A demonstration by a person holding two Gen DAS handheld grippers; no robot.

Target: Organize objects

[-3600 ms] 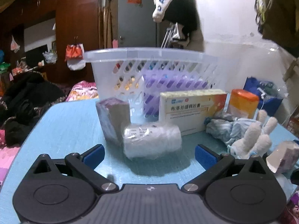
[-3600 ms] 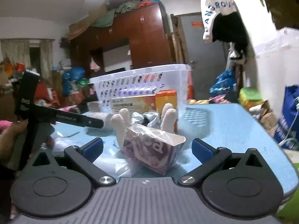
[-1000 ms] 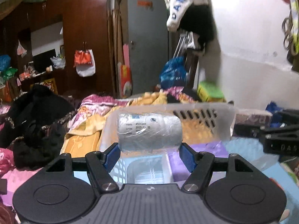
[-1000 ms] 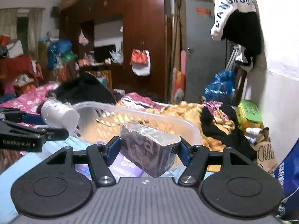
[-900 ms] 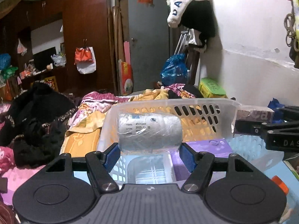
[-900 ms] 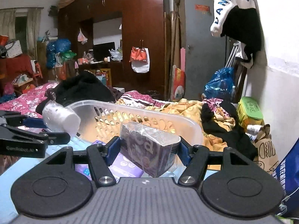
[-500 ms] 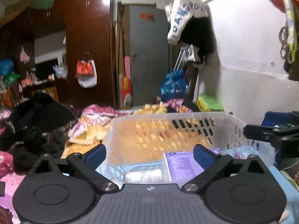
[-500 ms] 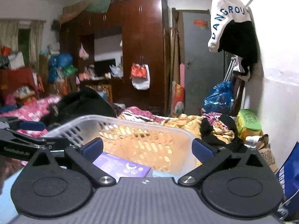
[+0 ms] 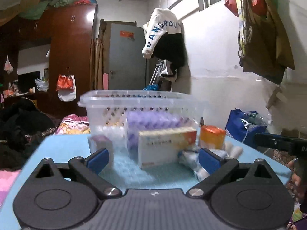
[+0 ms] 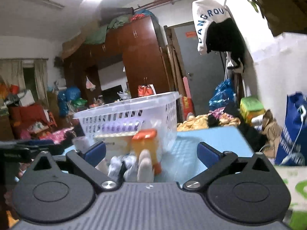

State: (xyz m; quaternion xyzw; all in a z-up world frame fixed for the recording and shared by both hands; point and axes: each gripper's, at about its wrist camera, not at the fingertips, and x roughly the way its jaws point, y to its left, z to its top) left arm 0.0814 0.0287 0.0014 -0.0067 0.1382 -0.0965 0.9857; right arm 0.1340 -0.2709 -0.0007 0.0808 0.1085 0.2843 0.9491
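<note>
A clear plastic basket (image 9: 142,103) stands on the blue table (image 9: 63,145); it also shows in the right wrist view (image 10: 134,111). A purple pack (image 9: 153,124) and a white roll (image 9: 109,132) lie inside it. In front of it stand a medicine box (image 9: 165,145), an orange-lidded jar (image 9: 212,136), a small purple pack (image 9: 101,143) and a plush toy (image 9: 197,159). My left gripper (image 9: 153,159) is open and empty, low over the table. My right gripper (image 10: 151,153) is open and empty, just behind the plush toy (image 10: 134,164) and the jar (image 10: 145,145).
The table's right edge drops to a blue bag (image 10: 295,130) and floor clutter. A dark wardrobe (image 9: 71,57), a grey door (image 9: 124,57) and hanging clothes (image 9: 165,36) stand behind. The other gripper's body (image 9: 278,143) shows at the right of the left wrist view.
Both grippers let their items fall into the basket, opened, and pulled back and down to table level. The view is blurred by motion.
</note>
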